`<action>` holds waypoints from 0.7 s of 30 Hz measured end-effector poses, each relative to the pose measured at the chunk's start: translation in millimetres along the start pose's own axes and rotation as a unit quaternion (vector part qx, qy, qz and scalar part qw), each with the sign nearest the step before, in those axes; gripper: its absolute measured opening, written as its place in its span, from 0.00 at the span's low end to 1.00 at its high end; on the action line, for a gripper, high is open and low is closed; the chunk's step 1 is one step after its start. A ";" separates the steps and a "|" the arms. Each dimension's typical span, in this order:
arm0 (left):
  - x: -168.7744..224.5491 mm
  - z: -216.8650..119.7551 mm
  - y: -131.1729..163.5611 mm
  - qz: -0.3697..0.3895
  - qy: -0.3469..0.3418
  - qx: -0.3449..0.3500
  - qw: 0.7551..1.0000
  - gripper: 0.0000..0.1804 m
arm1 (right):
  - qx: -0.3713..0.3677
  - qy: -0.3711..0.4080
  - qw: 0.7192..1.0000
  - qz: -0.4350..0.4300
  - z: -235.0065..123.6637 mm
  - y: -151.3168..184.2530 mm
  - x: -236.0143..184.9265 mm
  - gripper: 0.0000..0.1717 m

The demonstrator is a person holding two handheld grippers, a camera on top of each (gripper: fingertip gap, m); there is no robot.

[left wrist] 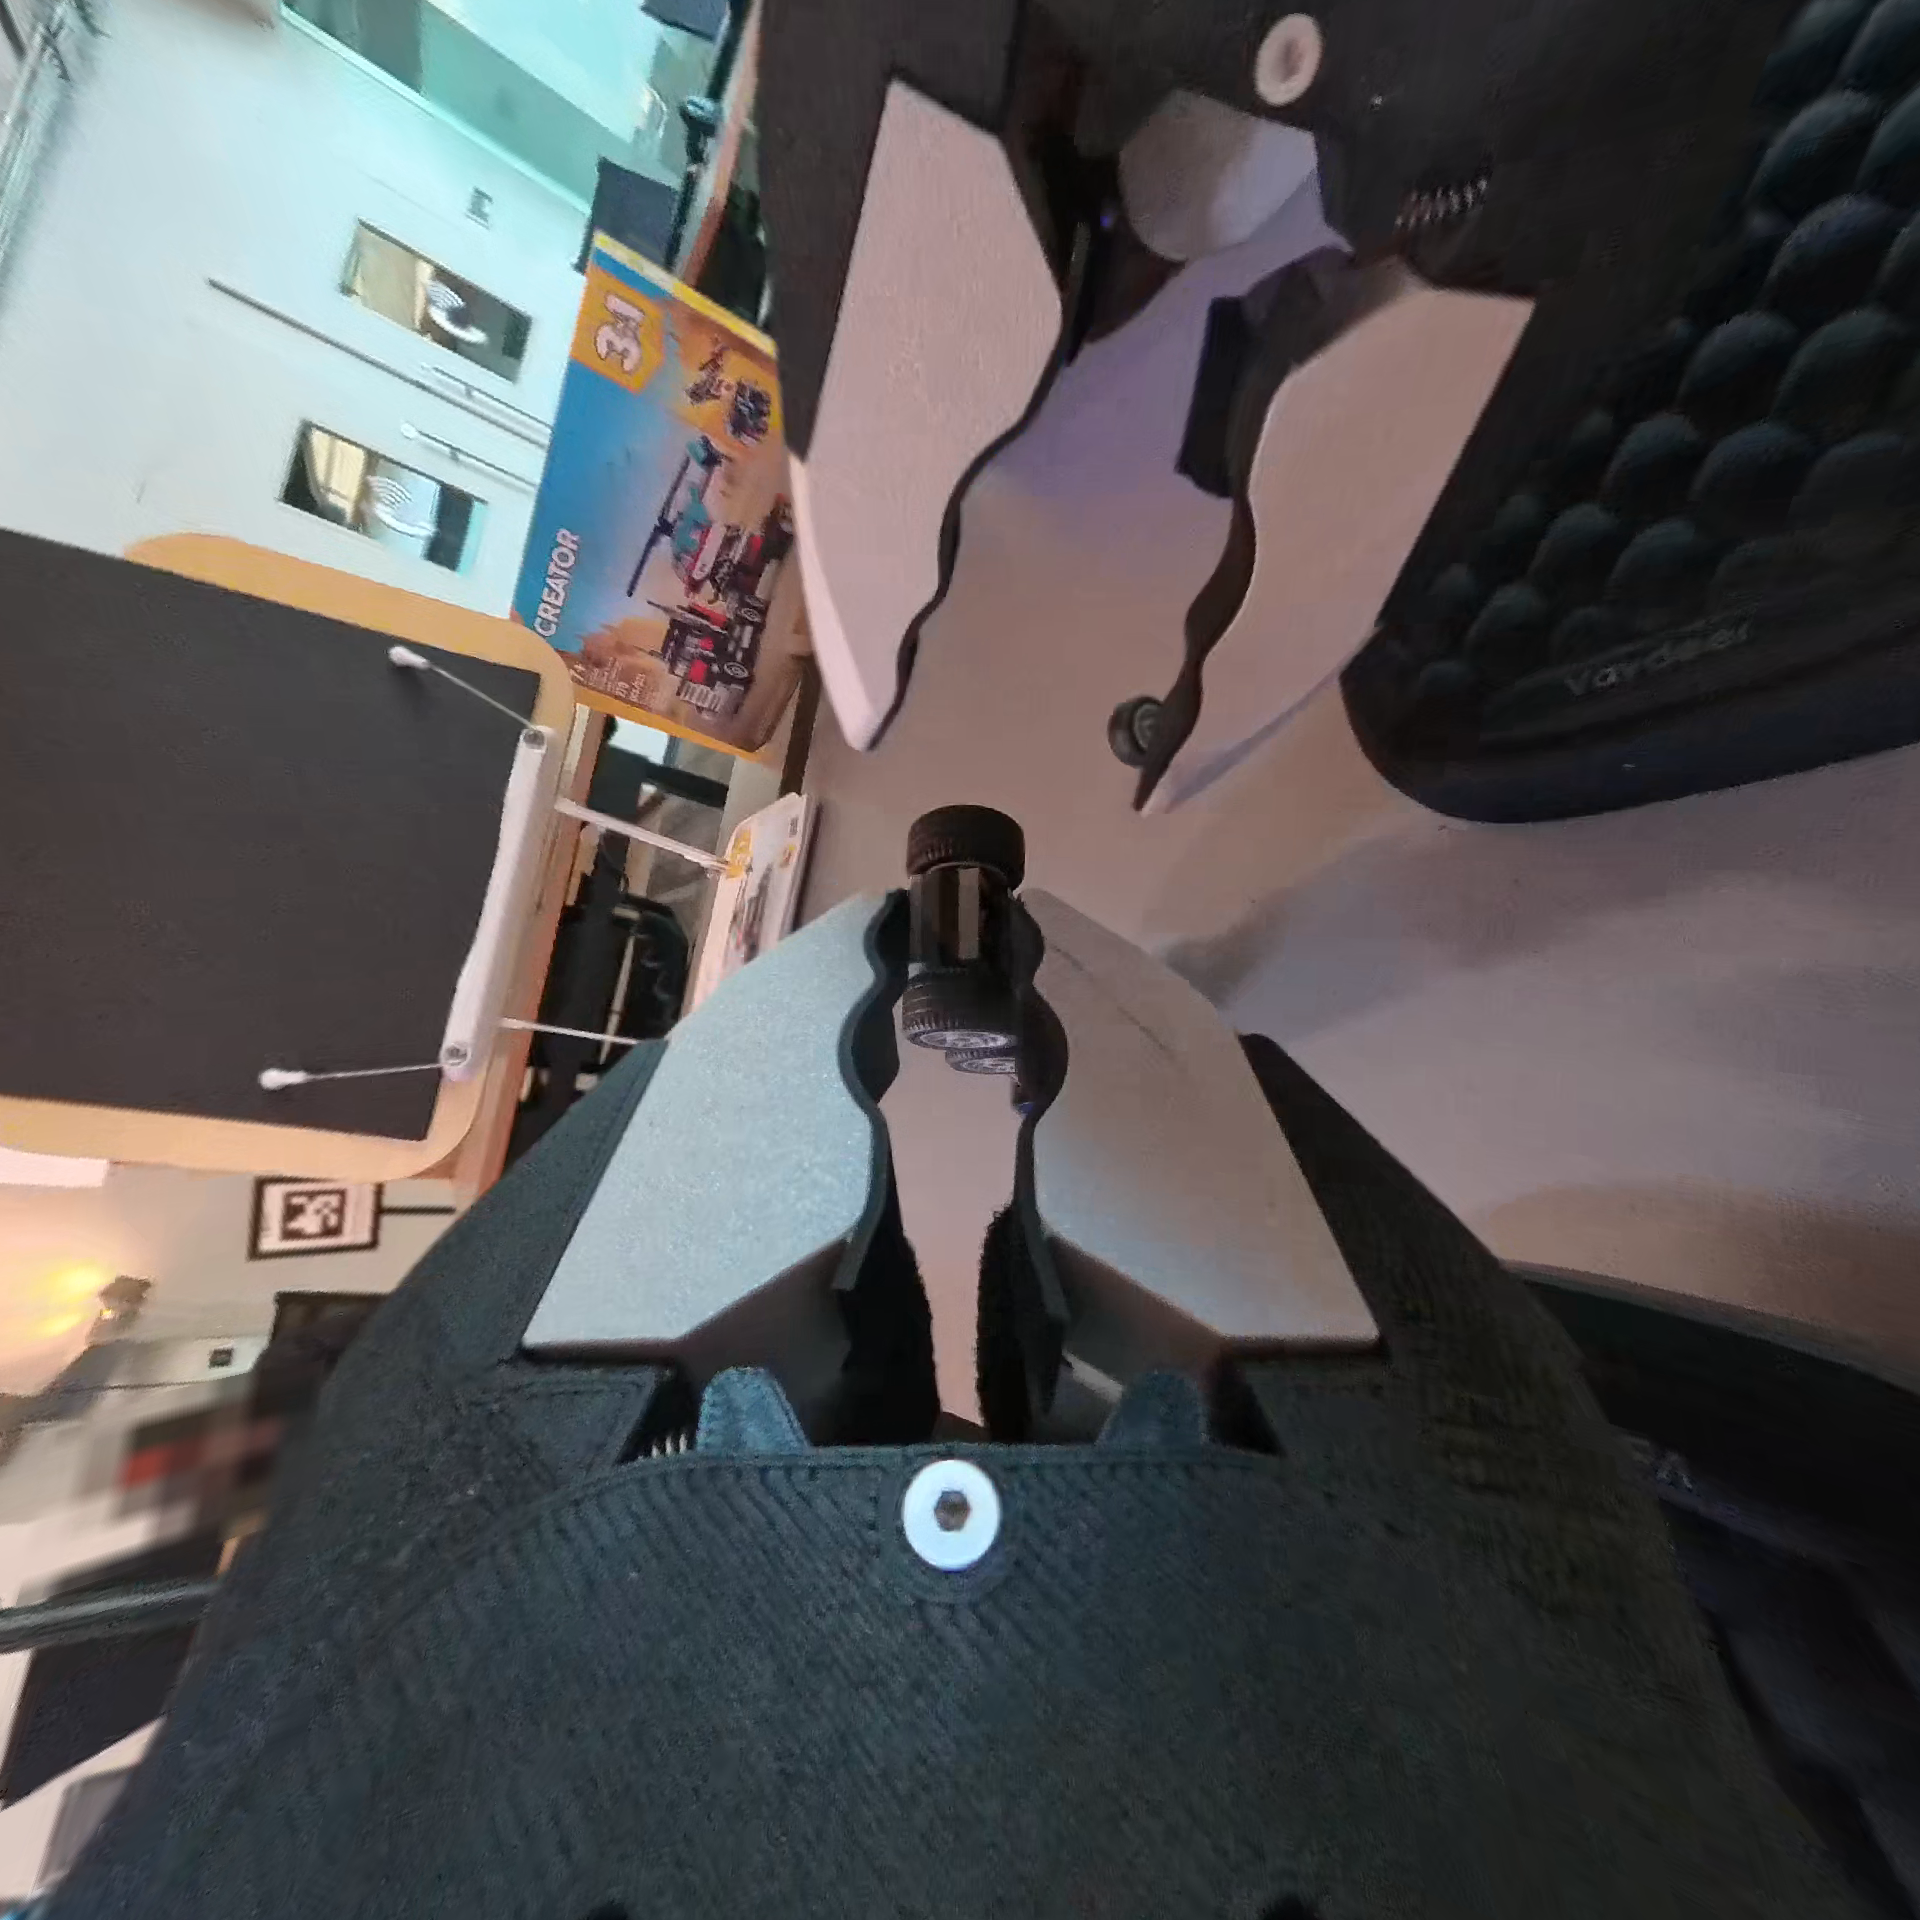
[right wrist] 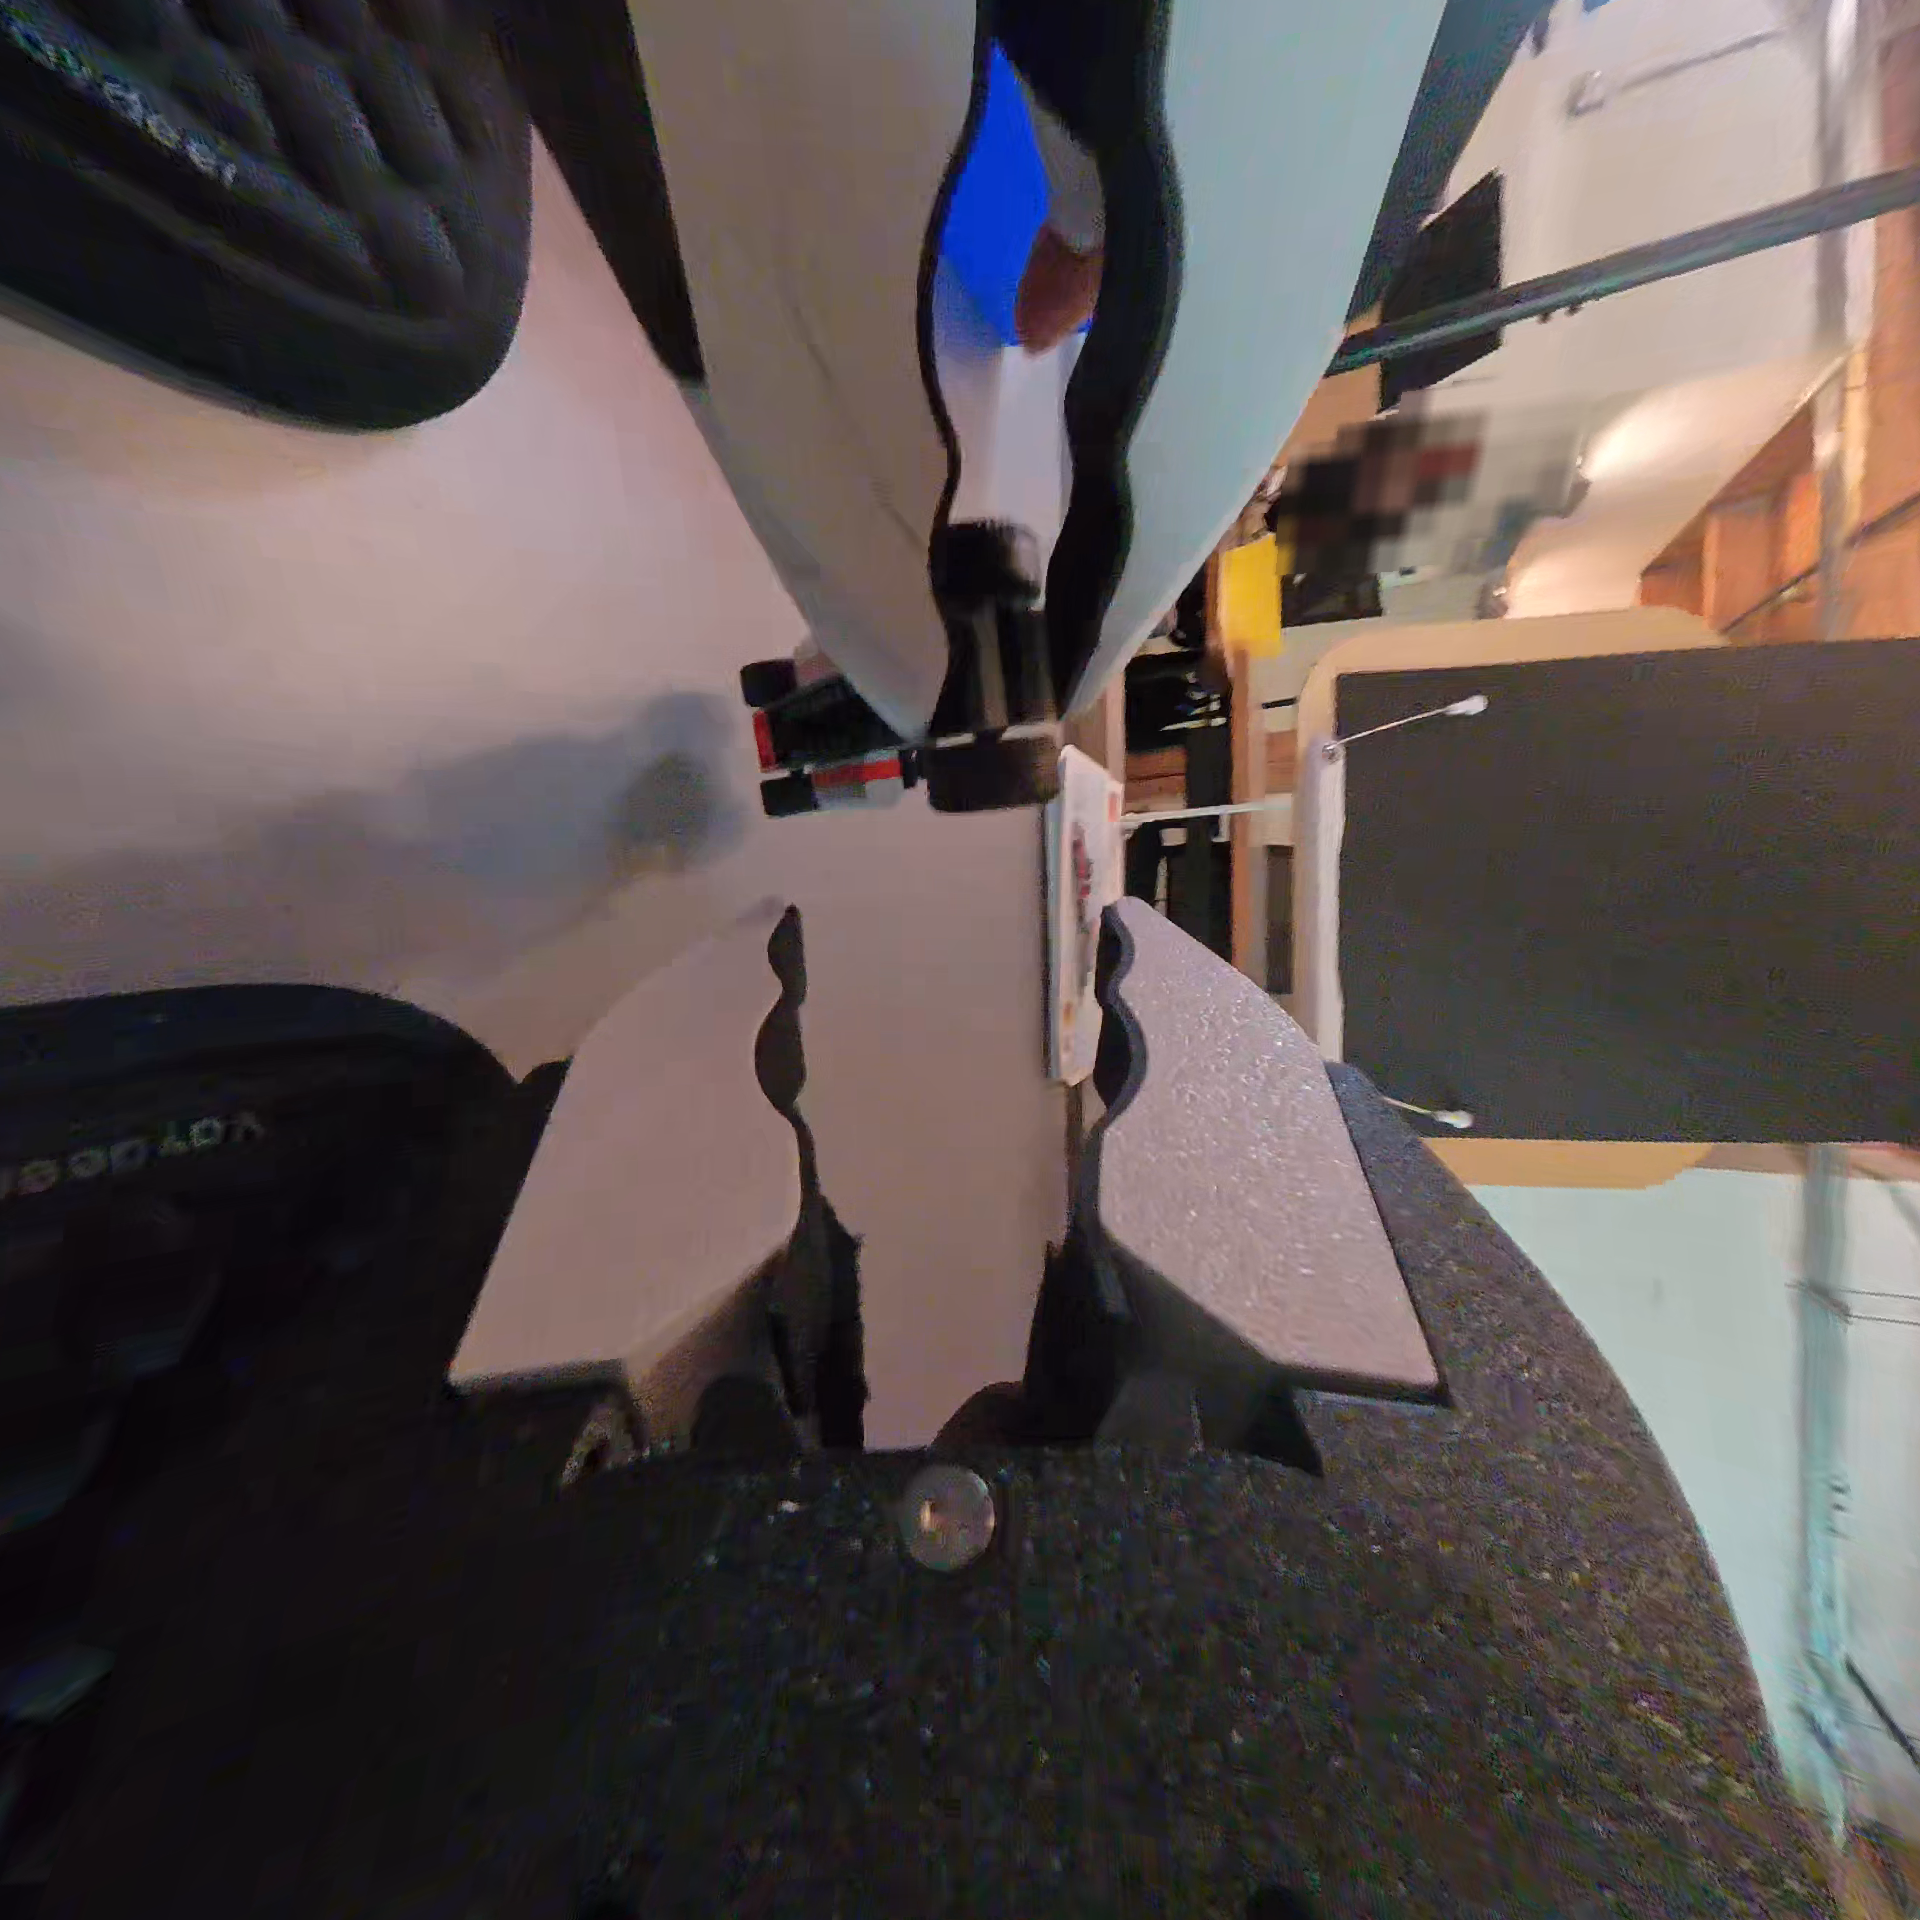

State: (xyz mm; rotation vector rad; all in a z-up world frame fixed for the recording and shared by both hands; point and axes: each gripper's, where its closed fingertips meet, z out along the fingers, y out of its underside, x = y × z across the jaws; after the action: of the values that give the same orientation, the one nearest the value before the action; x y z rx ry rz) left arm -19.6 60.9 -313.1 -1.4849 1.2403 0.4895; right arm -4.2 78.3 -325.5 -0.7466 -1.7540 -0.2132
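Observation:
My left gripper (left wrist: 961,925) is shut on a black wheel-and-axle piece (left wrist: 948,914) of a toy brick model, with one black tyre (left wrist: 966,844) sticking out past the fingertips and silver-hubbed tyres behind them. The right wrist view shows this same grip from the front (right wrist: 987,717), with both pads on the black piece (right wrist: 992,665). A red, white and black toy truck body (right wrist: 821,753) lies just behind it. My right gripper (right wrist: 951,935) is open and empty above the white table (right wrist: 312,623), facing the left one (left wrist: 1003,769). A small loose wheel (left wrist: 1136,730) sits by one of its fingertips.
A toy brick set box (left wrist: 665,499) stands at the table's far edge, and an instruction booklet (left wrist: 758,894) (right wrist: 1081,914) lies near it. A black padded, bumpy object (left wrist: 1662,520) lies on the table. A wooden-framed black panel (right wrist: 1610,883) stands beyond the edge. My two grippers' fingertips are within a few centimetres of each other.

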 end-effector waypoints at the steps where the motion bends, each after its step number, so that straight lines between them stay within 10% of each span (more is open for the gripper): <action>1: 2.3 1.2 -0.9 0.007 0.001 -0.006 1.000 0.10 | 0.009 0.020 1.000 -0.012 0.0 -7.5 0.7 0.29; 19: 25.2 4.5 -5.9 -0.066 0.038 -0.038 0.996 0.10 | -0.002 0.030 0.987 -0.159 9.1 -9.3 -14.0 0.13; 21: 16.8 -4.4 9.3 -0.063 0.006 -0.073 0.995 0.10 | -0.104 0.010 0.984 -0.144 10.3 37.4 -9.5 0.00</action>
State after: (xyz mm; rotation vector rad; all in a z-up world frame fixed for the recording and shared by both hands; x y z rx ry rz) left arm -22.9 51.0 -329.8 -1.6801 1.1331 0.4955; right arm 10.6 109.1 -346.1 -0.6335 -1.8352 -0.6054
